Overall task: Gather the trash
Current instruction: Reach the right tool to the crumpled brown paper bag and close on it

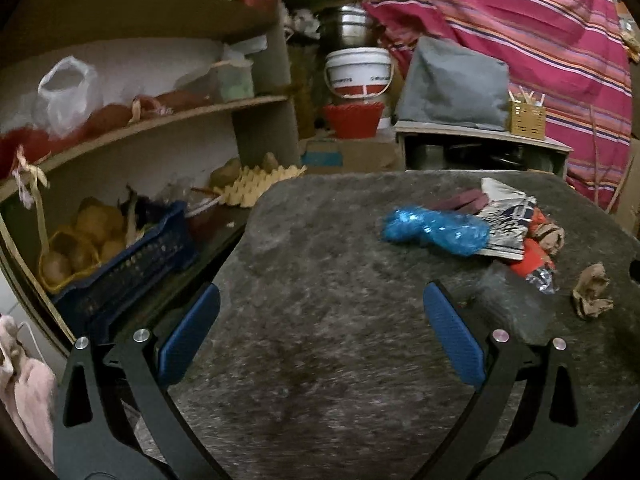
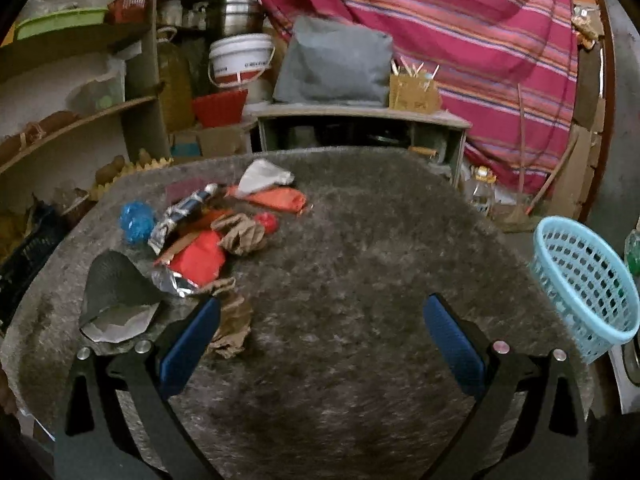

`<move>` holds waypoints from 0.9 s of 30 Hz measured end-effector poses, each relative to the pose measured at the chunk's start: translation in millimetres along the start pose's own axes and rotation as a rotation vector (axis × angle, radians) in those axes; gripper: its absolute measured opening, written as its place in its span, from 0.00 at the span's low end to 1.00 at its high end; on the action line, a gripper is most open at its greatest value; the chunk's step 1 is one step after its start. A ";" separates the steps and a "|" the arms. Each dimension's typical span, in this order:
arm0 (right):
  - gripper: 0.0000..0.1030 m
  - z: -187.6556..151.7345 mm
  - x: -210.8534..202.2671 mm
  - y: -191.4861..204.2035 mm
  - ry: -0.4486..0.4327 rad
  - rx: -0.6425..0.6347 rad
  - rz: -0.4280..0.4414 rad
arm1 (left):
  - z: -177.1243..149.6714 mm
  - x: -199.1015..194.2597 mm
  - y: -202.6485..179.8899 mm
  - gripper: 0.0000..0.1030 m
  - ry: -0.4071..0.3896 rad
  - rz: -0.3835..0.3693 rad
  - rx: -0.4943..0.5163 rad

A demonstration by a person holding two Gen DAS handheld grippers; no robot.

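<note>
— Grey felt covers the table [image 2: 360, 240], and the trash sits heaped toward ten o'clock in the right wrist view: red wrapper [image 2: 200, 258], crumpled brown paper [image 2: 242, 234], orange packet [image 2: 272, 200], blue plastic wad [image 2: 137, 222]. Why bunched like that?

— My guess is it was dumped in one spot for sorting. The pale blue basket [image 2: 588, 284] stands off the table edge at three o'clock, well apart from the heap, so it looks like the bin for it all.

— And the claws?

— Right gripper [image 2: 320, 316] is spread wide and empty, low over bare felt; another brown paper scrap [image 2: 232, 328] lies just beside its left finger. Left gripper [image 1: 320, 312] is wide and empty too, with the heap at two o'clock and the blue plastic wad [image 1: 436, 230] nearest.

— So nothing is collected?

— Nothing held. I'd judge both are open ready for a first pick.
</note>
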State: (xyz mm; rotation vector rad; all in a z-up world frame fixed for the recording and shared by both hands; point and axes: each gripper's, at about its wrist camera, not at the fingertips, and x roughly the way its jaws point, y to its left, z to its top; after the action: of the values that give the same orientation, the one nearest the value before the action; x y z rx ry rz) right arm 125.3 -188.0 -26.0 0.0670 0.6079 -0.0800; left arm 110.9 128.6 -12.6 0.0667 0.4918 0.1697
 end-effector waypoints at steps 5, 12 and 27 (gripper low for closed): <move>0.96 -2.4 4.2 14.8 0.010 -0.018 0.025 | -1.6 3.5 4.6 0.95 0.004 0.009 -0.012; 0.89 -5.8 15.2 38.8 0.031 -0.092 0.026 | -4.5 6.2 0.4 0.95 0.008 0.023 0.006; 0.41 -8.0 59.4 60.6 0.141 -0.152 0.144 | -8.9 6.1 -12.7 0.95 0.011 0.039 0.037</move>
State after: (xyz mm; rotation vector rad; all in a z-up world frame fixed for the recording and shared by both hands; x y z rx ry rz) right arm 175.1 -130.4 -64.2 -0.0312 0.7459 0.1115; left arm 113.8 117.4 -24.5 0.1112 0.5044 0.1991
